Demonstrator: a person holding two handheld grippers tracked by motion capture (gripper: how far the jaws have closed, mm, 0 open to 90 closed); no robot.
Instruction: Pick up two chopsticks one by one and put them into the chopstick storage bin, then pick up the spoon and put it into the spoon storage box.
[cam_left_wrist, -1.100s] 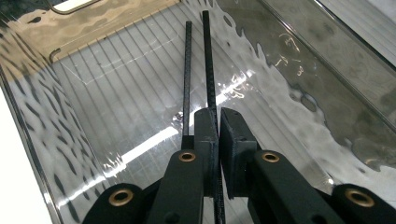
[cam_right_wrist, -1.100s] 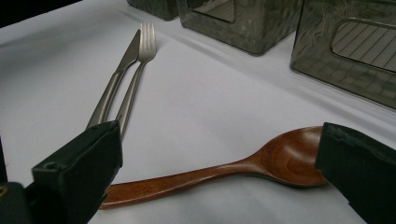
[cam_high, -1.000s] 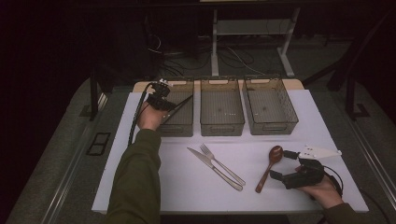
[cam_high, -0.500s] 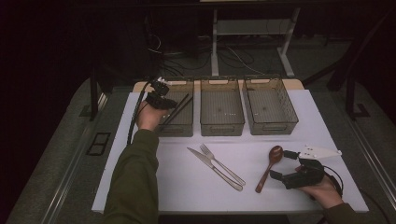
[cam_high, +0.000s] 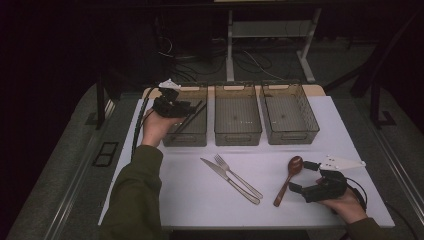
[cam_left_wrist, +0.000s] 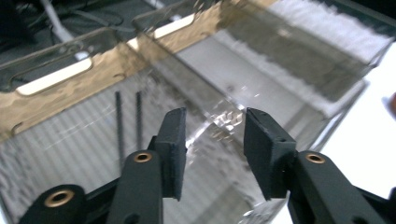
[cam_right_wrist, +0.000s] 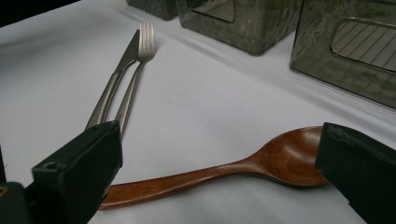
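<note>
Item: wooden spoon (cam_high: 287, 178), lying flat on the white table (cam_high: 190, 200), lower right of the high view, bowl toward the bins, handle running down and left. In the right gripper view the spoon (cam_right_wrist: 224, 170) lies straight across between the two jaws.

Handling, judged: light, rigid, one solid piece of polished wood; not fragile. The glossy finish may slide a little under hard pads. The handle lies low on the table, so the jaws must reach nearly to the surface to close on it. Best hold: mid-handle, across the narrow width, where the shaft is straight and the weight near balance; the rounded bowl would tend to squirt out.

Right tongs (cam_high: 303, 176): jaws spread wide, holding nothing, set just beside the spoon at the bowl end and facing it.

Left tongs (cam_high: 189, 111): raised above the leftmost bin (cam_high: 170, 139), upper left of the high view; jaws partly open with a clear gap in the left gripper view, nothing between them. Two thin dark rods, perhaps chopsticks (cam_left_wrist: 127, 122), lie in that bin.

Adjacent items: knife (cam_high: 228, 180) and fork (cam_high: 237, 175) lying close side by side at table centre, well apart from the spoon; middle bin (cam_high: 237, 136) and right bin (cam_high: 292, 136) behind them
</note>
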